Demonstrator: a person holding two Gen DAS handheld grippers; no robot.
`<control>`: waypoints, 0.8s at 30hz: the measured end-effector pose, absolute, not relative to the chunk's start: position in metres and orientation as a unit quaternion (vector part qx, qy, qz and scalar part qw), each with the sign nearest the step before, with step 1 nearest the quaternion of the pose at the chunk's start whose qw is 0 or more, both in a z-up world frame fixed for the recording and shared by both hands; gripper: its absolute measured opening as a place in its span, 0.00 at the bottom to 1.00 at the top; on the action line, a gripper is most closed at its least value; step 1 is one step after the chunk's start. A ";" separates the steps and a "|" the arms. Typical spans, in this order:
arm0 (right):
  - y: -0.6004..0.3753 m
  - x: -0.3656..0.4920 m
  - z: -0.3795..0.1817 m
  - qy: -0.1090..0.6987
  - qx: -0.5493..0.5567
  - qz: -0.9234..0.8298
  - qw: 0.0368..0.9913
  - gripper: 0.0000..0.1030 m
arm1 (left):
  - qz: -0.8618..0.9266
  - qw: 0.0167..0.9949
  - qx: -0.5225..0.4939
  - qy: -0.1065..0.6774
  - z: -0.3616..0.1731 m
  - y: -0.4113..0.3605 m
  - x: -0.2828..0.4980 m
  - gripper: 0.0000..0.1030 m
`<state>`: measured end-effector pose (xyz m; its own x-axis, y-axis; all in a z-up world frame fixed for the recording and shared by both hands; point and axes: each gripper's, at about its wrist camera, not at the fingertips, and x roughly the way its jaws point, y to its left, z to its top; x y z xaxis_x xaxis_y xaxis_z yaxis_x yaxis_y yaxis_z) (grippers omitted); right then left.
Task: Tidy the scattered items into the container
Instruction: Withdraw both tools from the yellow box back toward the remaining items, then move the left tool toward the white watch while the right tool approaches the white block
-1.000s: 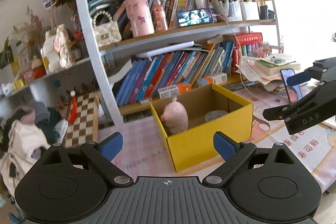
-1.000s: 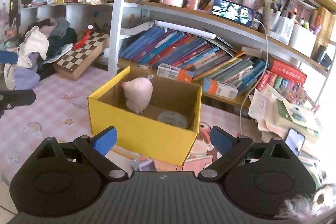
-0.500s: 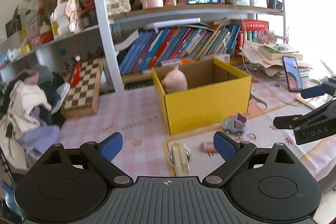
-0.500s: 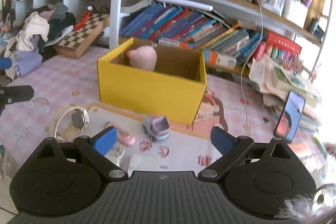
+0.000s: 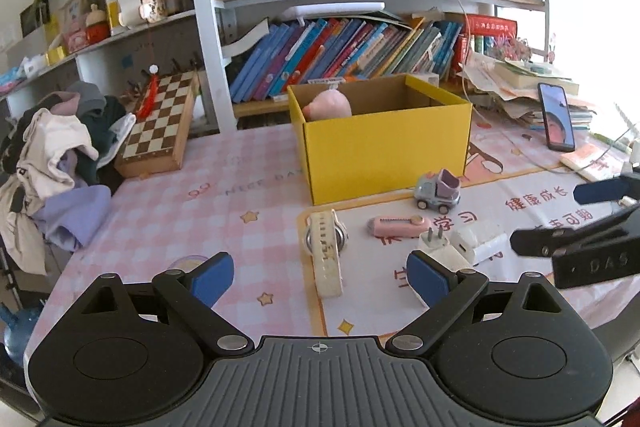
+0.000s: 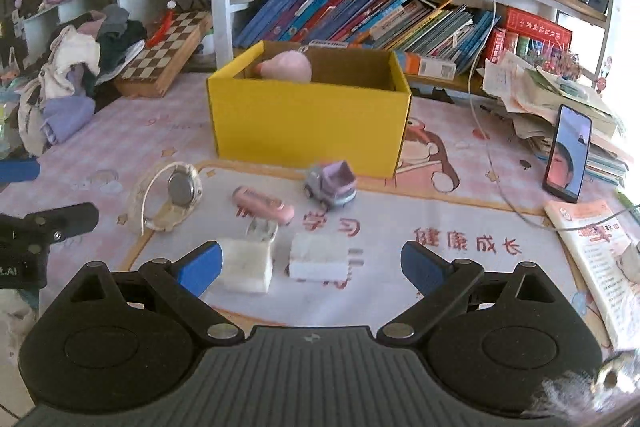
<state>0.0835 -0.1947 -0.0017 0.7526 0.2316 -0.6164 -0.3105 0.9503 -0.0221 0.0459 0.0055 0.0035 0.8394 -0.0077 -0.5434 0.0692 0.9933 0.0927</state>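
Note:
A yellow cardboard box stands on the pink mat with a pink plush toy inside. In front of it lie a purple toy car, a pink utility knife, a cream watch and two white plug chargers. My left gripper is open and empty, low before the watch. My right gripper is open and empty, just above the chargers.
A chessboard and a pile of clothes lie at the left. A phone leans on stacked papers at the right, with a booklet in front. Bookshelves stand behind the box.
Both grippers have drawn back from above the box and tilted down; the box now sits farther off and the scattered items on the mat have come into view.

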 end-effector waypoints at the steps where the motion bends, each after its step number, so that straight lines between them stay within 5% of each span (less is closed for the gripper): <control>1: -0.194 0.081 -0.004 0.323 -0.062 0.145 0.933 0.94 | -0.020 0.958 0.053 0.283 0.003 0.005 0.045 0.93; 17: -0.189 0.081 -0.016 0.349 -0.065 0.153 0.922 0.94 | -0.036 0.955 0.049 0.290 -0.004 -0.001 0.045 0.92; 24: -0.186 0.087 -0.019 0.356 -0.070 0.166 0.917 0.86 | -0.028 0.955 0.056 0.290 -0.007 -0.003 0.051 0.89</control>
<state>0.0875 -0.1862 -0.0185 0.6914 0.2548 -0.6760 -0.3547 0.9349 -0.0103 0.0506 -0.0033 -0.0066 0.8299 -0.0205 -0.5575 0.0856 0.9922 0.0910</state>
